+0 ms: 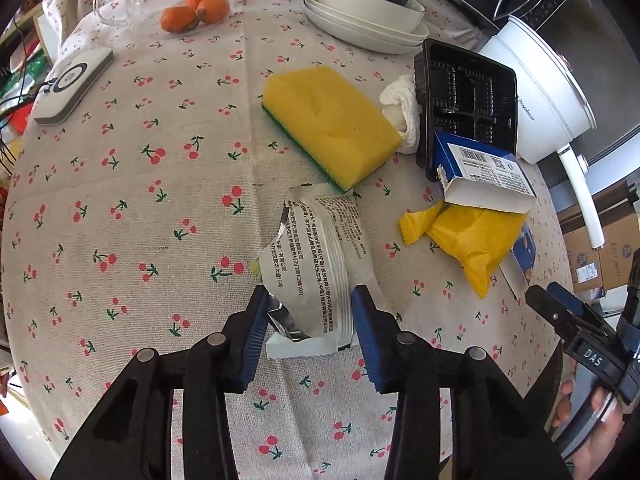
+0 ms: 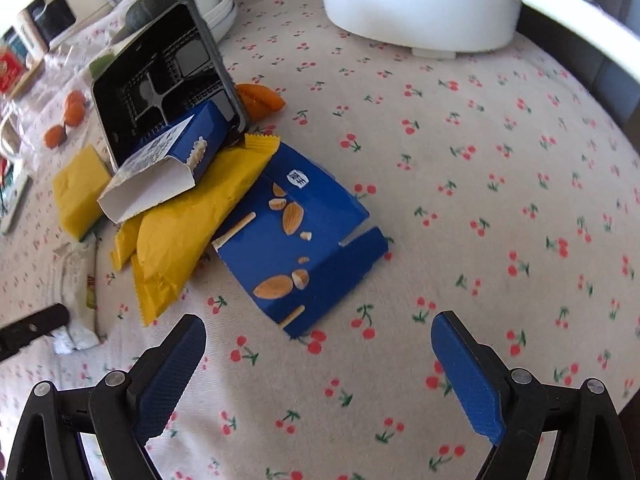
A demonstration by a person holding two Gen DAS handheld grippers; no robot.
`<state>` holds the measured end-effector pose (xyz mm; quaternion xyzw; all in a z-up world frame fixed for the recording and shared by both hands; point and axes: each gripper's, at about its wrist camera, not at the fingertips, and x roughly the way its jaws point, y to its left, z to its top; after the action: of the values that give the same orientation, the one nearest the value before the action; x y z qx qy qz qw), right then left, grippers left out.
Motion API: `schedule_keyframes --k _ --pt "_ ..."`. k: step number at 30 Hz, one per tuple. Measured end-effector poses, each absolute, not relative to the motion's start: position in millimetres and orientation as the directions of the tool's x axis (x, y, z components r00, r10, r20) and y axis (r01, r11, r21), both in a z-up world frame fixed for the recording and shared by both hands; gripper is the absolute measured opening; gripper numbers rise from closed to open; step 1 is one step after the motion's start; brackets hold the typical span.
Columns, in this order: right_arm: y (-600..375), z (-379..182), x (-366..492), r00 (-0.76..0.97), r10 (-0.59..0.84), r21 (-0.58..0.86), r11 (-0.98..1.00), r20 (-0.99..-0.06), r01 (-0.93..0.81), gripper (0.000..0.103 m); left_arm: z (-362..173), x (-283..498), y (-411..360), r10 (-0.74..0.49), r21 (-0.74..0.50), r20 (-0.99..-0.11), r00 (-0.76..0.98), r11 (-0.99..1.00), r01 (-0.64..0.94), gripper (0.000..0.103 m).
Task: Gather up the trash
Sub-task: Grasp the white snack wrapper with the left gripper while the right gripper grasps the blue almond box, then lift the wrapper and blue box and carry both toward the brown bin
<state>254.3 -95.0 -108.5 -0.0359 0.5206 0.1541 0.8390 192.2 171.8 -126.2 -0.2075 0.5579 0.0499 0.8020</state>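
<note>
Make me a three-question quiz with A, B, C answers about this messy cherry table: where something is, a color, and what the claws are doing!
1. Where is the silver wrapper?
A. between the left claw fingers
B. in the white bowl
C. under the oranges

2. What color is the sponge on top?
A. pink
B. yellow
C. black

3. How is the right claw?
A. shut on the blue box
B. holding an orange
C. open, holding nothing

Answers:
1 A, its crumpled end sits between the blue fingers.
2 B, yellow top with a green underside.
3 C, its fingers stand wide apart above the tablecloth.
</note>
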Motion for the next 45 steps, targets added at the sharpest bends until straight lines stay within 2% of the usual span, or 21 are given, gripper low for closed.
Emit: schedule_keyframes --k 3,8,9,10,13,25,26,27,28,30,35,41,42,43,45 --pt "-83 -116 264 0.416 0.203 0.044 0.932 -0.887 -0.361 0.094 -122 190 176 -0.154 -0.282 -0.912 0.380 0.908 -0.309 0.043" --pt "-77 -127 281 0.418 0.207 0.028 0.918 -0.885 -0.395 0.094 -117 188 177 -0.165 -0.290 -0.908 0.386 0.912 -0.291 0.041" --pt "-76 -129 282 0.416 0.210 0.030 0.916 -0.885 -0.399 0.091 -116 187 177 -0.169 -0.293 -0.906 0.388 0.912 -0.287 0.041" --pt "-75 -131 283 0.411 0.218 0.038 0.914 -0.885 -0.405 0.082 -115 187 176 -0.171 -0.295 -0.905 0.391 0.913 -0.283 0.041" --pt "-76 -129 278 0.410 0.236 0.048 0.907 -0.881 -0.419 0.076 -112 187 174 -0.171 -0.293 -0.901 0.398 0.917 -0.271 0.041" --pt "-113 -98 229 0.397 0.187 0.035 0.933 -0.899 -0.359 0.071 -97 176 149 -0.219 -0.325 -0.885 0.411 0.923 -0.207 0.040" --pt "-117 -95 224 0.398 0.186 0.038 0.935 -0.898 -0.352 0.069 -96 174 147 -0.227 -0.331 -0.883 0.412 0.922 -0.202 0.040" --pt "-121 -92 219 0.397 0.184 0.040 0.938 -0.899 -0.345 0.054 -94 172 146 -0.234 -0.337 -0.881 0.412 0.920 -0.198 0.040" --pt "-124 -90 214 0.397 0.175 0.038 0.943 -0.901 -0.330 0.055 -94 170 144 -0.241 -0.343 -0.879 0.411 0.919 -0.194 0.040" --pt "-133 -87 204 0.396 0.176 0.049 0.949 -0.901 -0.310 0.047 -92 165 140 -0.253 -0.353 -0.877 0.409 0.917 -0.189 0.040" --pt "-151 -91 180 0.387 0.188 0.084 0.959 -0.903 -0.269 0.046 -89 157 130 -0.282 -0.376 -0.870 0.405 0.911 -0.172 0.040" --pt "-162 -92 167 0.390 0.164 0.071 0.968 -0.906 -0.242 0.038 -85 148 118 -0.298 -0.380 -0.866 0.402 0.914 -0.142 0.040" --pt "-163 -91 166 0.392 0.159 0.064 0.967 -0.906 -0.245 0.028 -85 147 116 -0.303 -0.384 -0.864 0.402 0.913 -0.138 0.040" --pt "-164 -90 164 0.394 0.158 0.061 0.967 -0.905 -0.248 0.014 -84 146 115 -0.307 -0.387 -0.862 0.403 0.912 -0.134 0.040" --pt "-168 -88 162 0.403 0.158 0.060 0.967 -0.901 -0.246 0.014 -82 144 112 -0.313 -0.390 -0.859 0.405 0.913 -0.122 0.040"
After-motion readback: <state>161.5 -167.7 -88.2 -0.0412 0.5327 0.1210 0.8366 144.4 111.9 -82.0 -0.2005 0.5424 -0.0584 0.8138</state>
